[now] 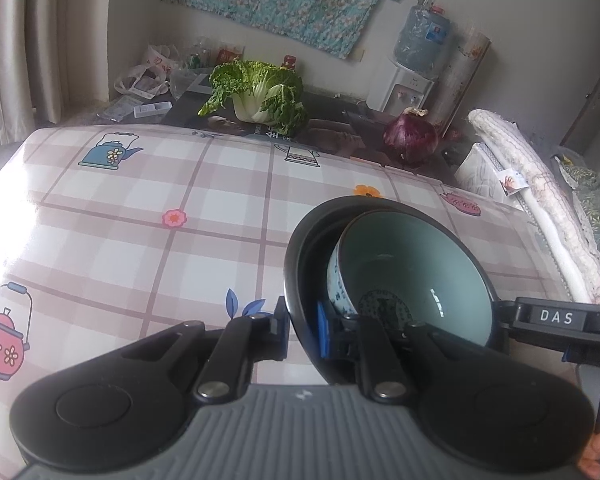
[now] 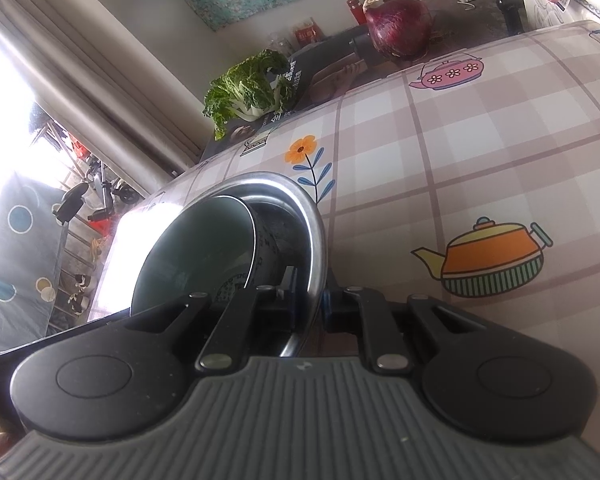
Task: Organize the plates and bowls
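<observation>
The ceramic bowl (image 1: 412, 268) hides the metal basin's (image 1: 300, 240) floor; poster lettering unreadable.

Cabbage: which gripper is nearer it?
Left, likely. The left gripper clamps the metal bowl's rim almost straight below the cabbage; the right gripper clamps the opposite rim.

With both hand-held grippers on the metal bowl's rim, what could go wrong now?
1. The ceramic bowl lies tilted inside the metal bowl; it may slide or clatter if lifted unevenly.
2. The left hand-held gripper and right hand-held gripper pinch only the thin rim, so the grip could slip.
</observation>
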Available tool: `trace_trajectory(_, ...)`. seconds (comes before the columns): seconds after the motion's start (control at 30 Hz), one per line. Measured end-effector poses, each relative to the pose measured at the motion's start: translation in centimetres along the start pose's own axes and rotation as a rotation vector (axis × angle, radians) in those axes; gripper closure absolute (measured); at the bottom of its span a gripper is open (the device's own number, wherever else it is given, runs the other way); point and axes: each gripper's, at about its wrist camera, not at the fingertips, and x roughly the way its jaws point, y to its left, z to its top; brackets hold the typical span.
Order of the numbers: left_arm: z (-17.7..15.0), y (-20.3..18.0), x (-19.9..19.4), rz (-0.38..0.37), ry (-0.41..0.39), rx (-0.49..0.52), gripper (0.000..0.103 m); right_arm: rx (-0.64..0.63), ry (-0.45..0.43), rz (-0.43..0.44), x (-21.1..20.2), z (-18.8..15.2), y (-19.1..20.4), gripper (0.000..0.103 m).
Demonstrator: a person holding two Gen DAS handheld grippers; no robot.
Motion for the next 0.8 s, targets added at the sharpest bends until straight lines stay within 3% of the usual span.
trace_trajectory(0.8,0.5,-0.6,-2.9,-0.023,-0.055,-0.012,0.089,-0.014,-0.036,0.001,-3.0,0.5,1.4,0.091)
